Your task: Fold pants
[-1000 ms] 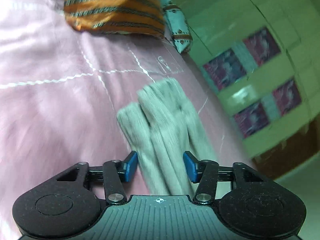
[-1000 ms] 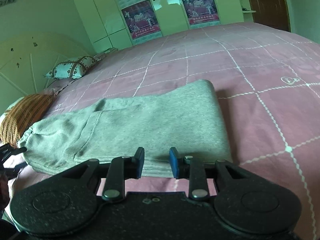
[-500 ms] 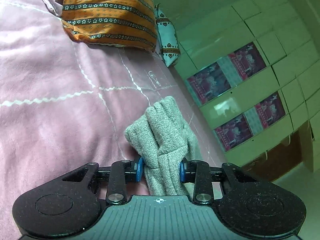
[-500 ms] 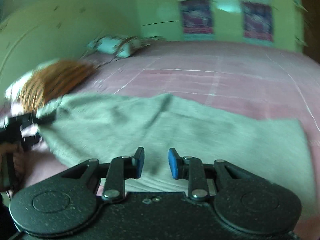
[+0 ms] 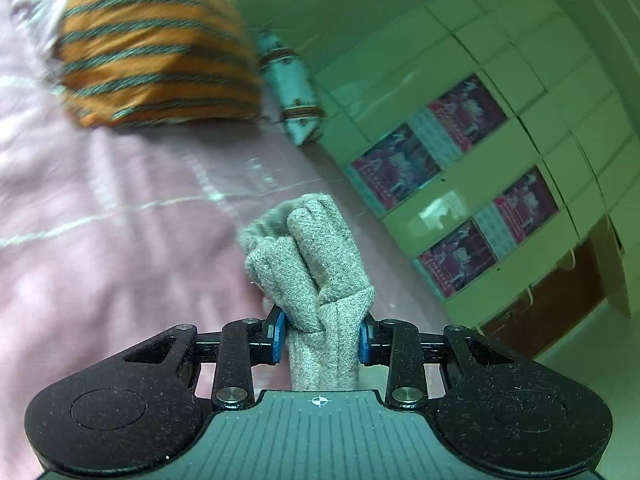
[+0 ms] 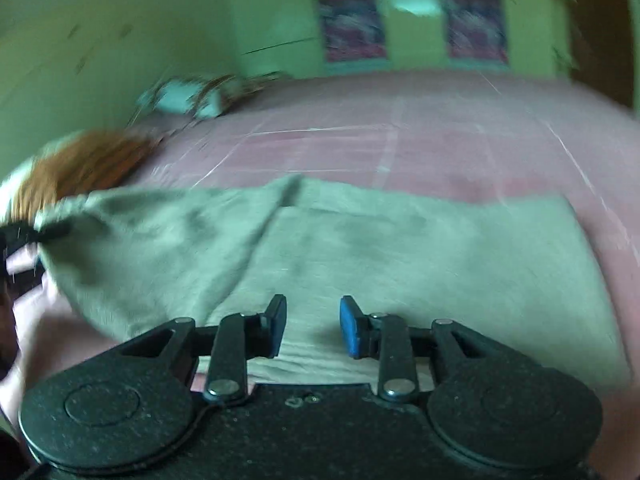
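Observation:
Grey knit pants [image 6: 380, 264] lie spread across the pink bedspread in the right wrist view, their left end lifted and pulled up. My left gripper [image 5: 322, 338] is shut on a bunched end of the pants [image 5: 316, 276], held above the bed. The left gripper also shows at the far left of the right wrist view [image 6: 20, 236], holding that raised end. My right gripper [image 6: 313, 330] is open and empty, hovering just over the near edge of the pants.
An orange striped pillow [image 5: 156, 48] and a small white patterned pillow [image 5: 294, 96] lie at the head of the pink bed [image 5: 100, 220]. Green cabinets with posters [image 5: 460, 184] stand beyond the bed. A brown door [image 5: 560, 300] is at right.
My left gripper closed on the end of the pants and lifted it. The right gripper swung left and nearer over the pants and stayed open.

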`<state>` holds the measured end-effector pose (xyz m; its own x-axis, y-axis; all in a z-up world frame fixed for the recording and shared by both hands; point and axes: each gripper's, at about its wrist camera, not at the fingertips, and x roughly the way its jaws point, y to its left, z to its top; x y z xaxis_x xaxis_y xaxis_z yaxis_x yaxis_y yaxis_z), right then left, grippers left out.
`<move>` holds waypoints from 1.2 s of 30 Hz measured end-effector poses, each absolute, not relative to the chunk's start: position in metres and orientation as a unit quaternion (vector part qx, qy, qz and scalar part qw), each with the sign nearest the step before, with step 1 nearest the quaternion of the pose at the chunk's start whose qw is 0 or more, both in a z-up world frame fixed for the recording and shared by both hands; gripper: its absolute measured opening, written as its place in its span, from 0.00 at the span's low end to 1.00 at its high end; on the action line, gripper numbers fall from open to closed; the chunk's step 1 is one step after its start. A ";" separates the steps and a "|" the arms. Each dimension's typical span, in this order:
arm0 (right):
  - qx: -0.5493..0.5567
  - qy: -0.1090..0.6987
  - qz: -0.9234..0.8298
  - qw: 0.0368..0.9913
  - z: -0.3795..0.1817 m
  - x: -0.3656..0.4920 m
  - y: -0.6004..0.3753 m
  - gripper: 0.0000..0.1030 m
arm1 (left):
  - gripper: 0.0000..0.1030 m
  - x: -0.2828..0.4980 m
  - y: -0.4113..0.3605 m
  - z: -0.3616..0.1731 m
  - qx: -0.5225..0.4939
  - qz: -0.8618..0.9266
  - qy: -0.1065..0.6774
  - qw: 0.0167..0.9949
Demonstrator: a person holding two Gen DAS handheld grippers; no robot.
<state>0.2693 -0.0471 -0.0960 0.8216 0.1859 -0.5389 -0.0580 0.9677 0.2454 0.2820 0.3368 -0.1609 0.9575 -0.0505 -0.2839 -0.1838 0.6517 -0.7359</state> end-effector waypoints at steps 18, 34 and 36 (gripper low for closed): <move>0.265 0.255 -0.043 0.929 -0.086 0.221 -0.211 0.23 | 0.33 0.309 0.050 -0.061 -0.202 -0.143 0.175 0.953; 0.354 0.234 0.006 0.905 -0.102 0.208 -0.242 0.38 | 0.54 0.249 0.052 -0.080 -0.165 -0.097 0.251 0.949; 0.366 0.245 0.025 0.898 -0.104 0.218 -0.234 0.39 | 0.54 0.233 0.082 -0.084 -0.159 -0.073 0.253 0.952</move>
